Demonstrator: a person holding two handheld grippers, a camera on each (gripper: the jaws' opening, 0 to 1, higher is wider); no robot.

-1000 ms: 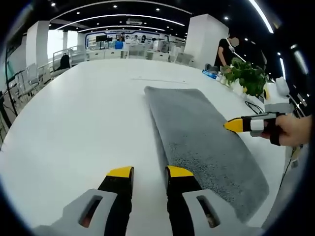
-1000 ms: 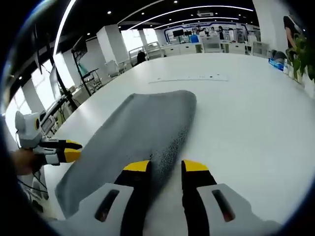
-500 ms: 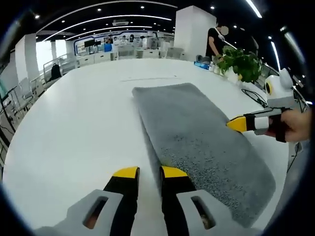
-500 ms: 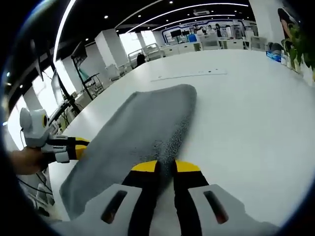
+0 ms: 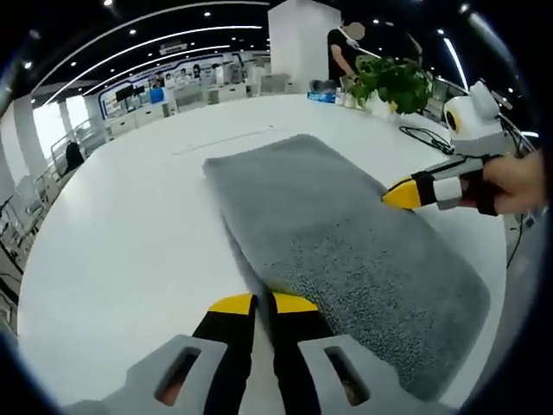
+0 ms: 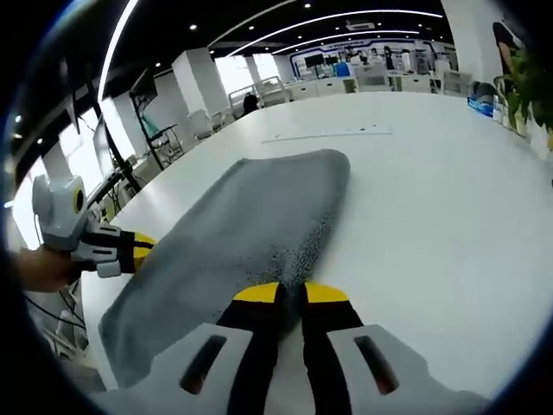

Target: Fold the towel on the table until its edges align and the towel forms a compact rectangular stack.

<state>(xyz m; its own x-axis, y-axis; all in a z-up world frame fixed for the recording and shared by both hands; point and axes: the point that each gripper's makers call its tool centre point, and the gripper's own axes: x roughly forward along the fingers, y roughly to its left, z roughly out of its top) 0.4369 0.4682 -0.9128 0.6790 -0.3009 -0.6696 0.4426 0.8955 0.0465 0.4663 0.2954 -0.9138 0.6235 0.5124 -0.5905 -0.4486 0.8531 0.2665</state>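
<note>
A grey towel (image 5: pixel 346 225), folded into a long strip, lies flat on the white table (image 5: pixel 121 233). My left gripper (image 5: pixel 263 303) is shut on the towel's near corner, jaws almost touching. The right gripper (image 5: pixel 395 194), held by a hand (image 5: pixel 514 180), meets the towel's long edge on the right side of the left gripper view. In the right gripper view the same towel (image 6: pixel 251 216) stretches away, and my right gripper (image 6: pixel 291 294) is shut on its near edge. The left gripper (image 6: pixel 138 246) touches the towel's left edge there.
A potted plant (image 5: pixel 389 82) and a black cable (image 5: pixel 423 134) sit at the table's far right, with a person (image 5: pixel 341 47) standing behind. The table (image 6: pixel 432 199) is bare white right of the towel. Chairs and desks line the hall beyond.
Both grippers went from open to shut, closing on the towel's edge. The towel itself lies as before; both views shifted slightly with the hands.
</note>
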